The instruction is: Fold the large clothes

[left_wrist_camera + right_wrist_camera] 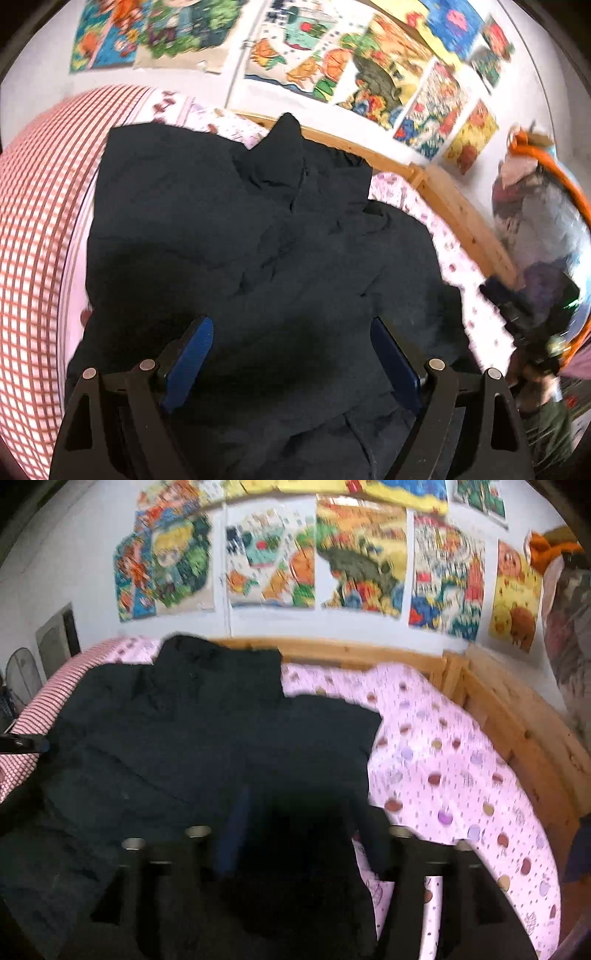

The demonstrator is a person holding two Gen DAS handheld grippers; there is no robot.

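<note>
Across the centre of both frames: dark garment (221, 229), crumpled, lying on pink spotted bed sheet (461, 768). Left tongs (291, 354) spread wide, empty, above it. Right tongs (299, 838) blurred; grip indeterminable.

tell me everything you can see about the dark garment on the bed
The dark garment is a large, very dark navy or black piece of soft, matte fabric. It lies rumpled and partly folded over itself on the pink patterned bedsheet, one end bunched up near the wooden bed frame, its left edge beside the red checked bedding. Its exact type is unclear. The left gripper hovers open above it; whether the right gripper touches it cannot be told.
</note>
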